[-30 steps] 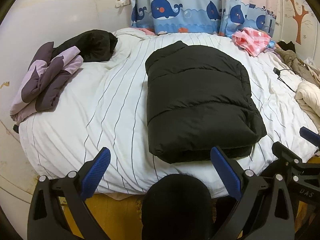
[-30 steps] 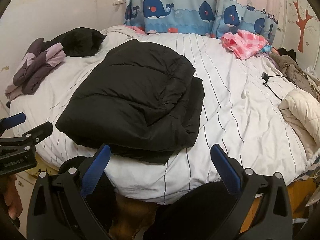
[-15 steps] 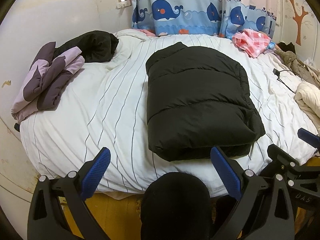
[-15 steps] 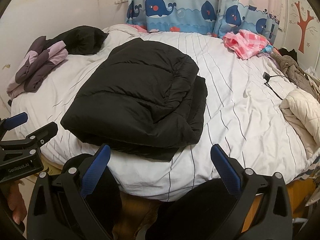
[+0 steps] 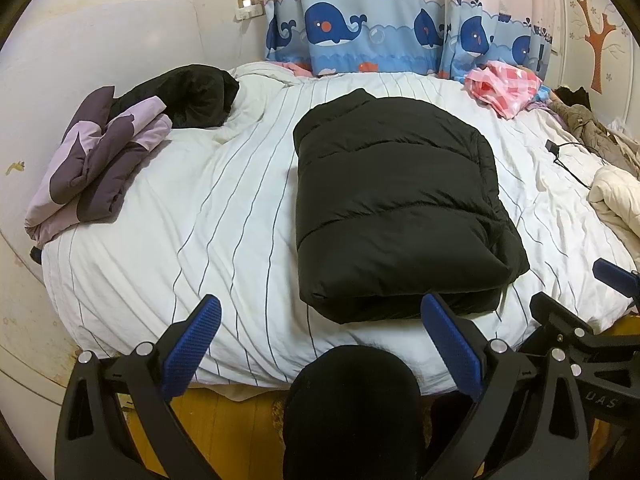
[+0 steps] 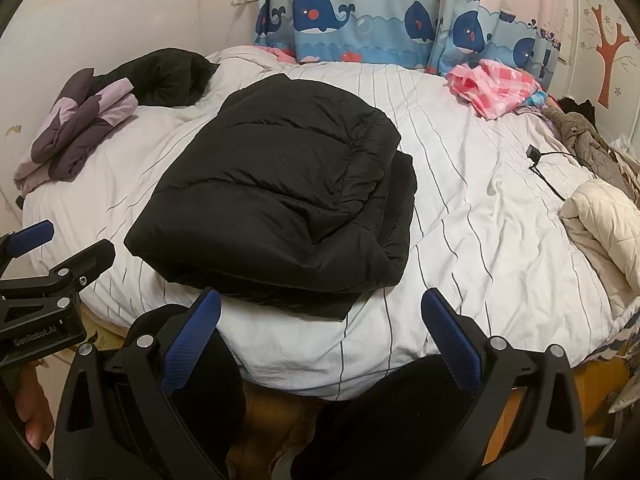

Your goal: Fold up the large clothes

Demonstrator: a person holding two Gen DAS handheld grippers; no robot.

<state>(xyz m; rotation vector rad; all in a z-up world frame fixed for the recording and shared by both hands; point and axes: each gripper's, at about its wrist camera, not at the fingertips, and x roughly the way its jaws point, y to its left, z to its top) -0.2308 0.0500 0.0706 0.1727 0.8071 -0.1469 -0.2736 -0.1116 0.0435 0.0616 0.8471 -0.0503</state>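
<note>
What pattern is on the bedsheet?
White bedsheet with thin dark stripes; clearest in the left wrist view.

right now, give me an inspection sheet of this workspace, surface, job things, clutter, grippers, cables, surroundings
Surface: bed under a white striped cover, wrinkled.
Job's things: black puffer jacket lies folded in a block near the front edge; nothing grips it.
Clutter: purple folded garment and black bundle at the left; pink checked cloth at the back; cream quilted garment and brown coat at the right.
Grippers: left gripper and right gripper both open, empty, held off the front edge.
Cables: black charger cable lies on the cover at the right.
Surroundings: whale curtain, wall socket, tree sticker.
</note>
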